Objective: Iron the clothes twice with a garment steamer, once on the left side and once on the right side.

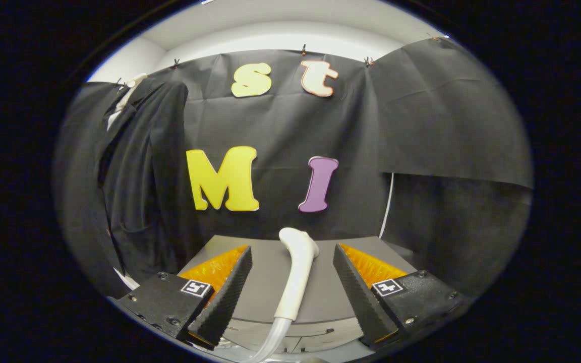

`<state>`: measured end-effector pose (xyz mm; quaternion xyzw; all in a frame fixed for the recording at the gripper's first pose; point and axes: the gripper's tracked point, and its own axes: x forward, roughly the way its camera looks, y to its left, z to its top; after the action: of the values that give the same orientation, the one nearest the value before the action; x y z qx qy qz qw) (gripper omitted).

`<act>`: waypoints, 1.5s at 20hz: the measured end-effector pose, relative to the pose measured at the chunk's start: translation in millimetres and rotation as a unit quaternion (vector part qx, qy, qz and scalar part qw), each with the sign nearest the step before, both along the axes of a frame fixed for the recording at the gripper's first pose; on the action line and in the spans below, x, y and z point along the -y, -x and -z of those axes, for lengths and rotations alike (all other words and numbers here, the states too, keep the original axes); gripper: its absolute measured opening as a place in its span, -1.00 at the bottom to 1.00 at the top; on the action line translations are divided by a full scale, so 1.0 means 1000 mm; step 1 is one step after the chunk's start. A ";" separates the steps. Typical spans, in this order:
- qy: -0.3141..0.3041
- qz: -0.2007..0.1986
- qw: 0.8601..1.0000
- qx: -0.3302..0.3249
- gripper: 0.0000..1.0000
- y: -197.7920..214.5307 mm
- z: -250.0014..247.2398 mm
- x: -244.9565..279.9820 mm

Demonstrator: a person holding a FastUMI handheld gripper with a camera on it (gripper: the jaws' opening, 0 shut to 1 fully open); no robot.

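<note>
A white garment steamer wand (296, 275) lies on the grey table (265, 282), its head pointing away from me and its clear hose (273, 340) trailing back under the fingers. My gripper (293, 275) is open, one finger on each side of the wand's handle, neither touching it. A dark jacket (139, 181) hangs on a pale hanger (130, 91) against the booth wall, beyond and to the left of the fingers.
The grey table ends at the black cloth wall just beyond the wand. A thin white cable (387, 206) runs down the wall behind the table's right corner. A loose flap of black cloth (452, 116) hangs on the right.
</note>
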<state>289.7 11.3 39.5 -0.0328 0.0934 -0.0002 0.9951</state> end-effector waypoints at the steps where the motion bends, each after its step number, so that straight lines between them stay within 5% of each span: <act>1: 0.002 -0.004 1.000 -0.015 1.00 -0.013 0.010 0.001; 10: 0.001 -0.021 0.992 -0.128 0.98 -0.072 0.091 0.021; 19: -0.016 -0.057 0.980 -0.190 0.35 -0.079 0.127 0.014; 24: -0.029 -0.059 0.980 -0.186 0.32 -0.075 0.126 0.015; 30: -0.052 -0.048 0.983 -0.172 -0.06 -0.073 0.120 0.014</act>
<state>362.3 -3.1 -80.7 0.0147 0.2613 0.0581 0.9634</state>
